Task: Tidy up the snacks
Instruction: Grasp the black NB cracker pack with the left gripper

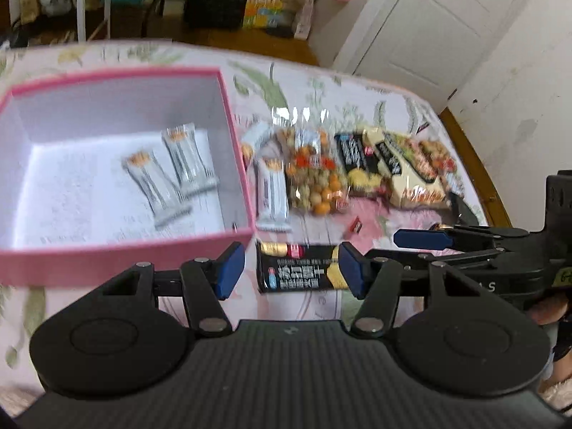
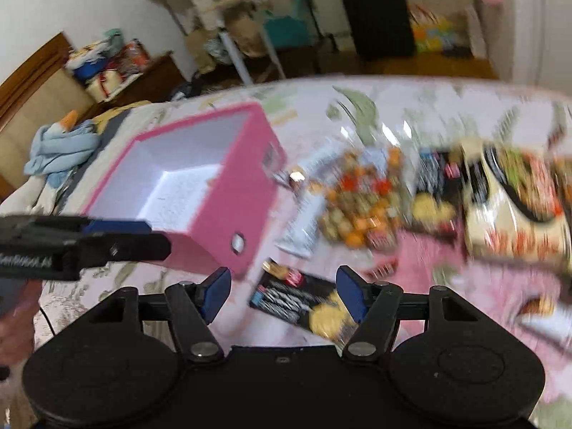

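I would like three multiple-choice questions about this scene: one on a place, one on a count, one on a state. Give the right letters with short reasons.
1. Where does the black packet lie?
A. inside the pink box
B. on the bedspread, outside the box
C. on the floor

2. How many grey bars lie in the pink box?
A. none
B. two
C. five

3. How is the left hand-held gripper?
A. open, holding nothing
B. shut on a bar
C. shut on the box rim

Answers:
1 B: it lies beside the box's near corner.
2 B: two bars show on the box floor.
3 A: its fingers stand apart, with nothing between them.
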Demonstrator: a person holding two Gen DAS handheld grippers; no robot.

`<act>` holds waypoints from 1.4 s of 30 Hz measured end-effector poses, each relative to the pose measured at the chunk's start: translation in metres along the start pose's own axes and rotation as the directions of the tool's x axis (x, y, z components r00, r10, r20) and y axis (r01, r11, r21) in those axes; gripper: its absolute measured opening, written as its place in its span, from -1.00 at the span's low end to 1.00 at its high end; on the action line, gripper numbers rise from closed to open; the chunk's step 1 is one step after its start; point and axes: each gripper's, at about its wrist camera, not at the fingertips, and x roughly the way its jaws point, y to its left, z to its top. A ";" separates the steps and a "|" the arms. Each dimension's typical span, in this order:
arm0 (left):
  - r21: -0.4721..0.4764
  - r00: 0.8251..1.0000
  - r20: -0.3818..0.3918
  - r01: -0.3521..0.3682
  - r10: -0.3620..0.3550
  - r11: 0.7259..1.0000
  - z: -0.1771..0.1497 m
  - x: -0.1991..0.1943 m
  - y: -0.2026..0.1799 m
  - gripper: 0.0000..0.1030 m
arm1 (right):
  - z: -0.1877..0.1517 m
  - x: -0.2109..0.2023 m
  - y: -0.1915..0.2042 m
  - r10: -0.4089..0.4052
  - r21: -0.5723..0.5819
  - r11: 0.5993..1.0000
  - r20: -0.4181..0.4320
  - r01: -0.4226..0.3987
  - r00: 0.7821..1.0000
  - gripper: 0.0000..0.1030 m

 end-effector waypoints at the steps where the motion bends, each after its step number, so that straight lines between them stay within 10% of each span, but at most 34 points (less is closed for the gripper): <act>1: -0.002 1.000 0.002 -0.011 0.011 1.000 -0.005 0.006 -0.001 0.06 | -0.005 0.004 -0.005 -0.004 0.015 1.000 -0.006 0.004 1.000 0.36; 17: -0.027 0.991 -0.086 -0.109 0.106 0.994 -0.036 0.111 -0.009 -0.04 | -0.048 0.065 -0.022 -0.002 -0.092 0.996 -0.020 0.000 1.000 0.60; 42: -0.023 0.982 -0.183 -0.049 0.044 0.999 -0.041 0.077 -0.038 0.06 | -0.058 0.054 0.010 -0.071 -0.186 0.980 -0.018 0.067 0.997 0.78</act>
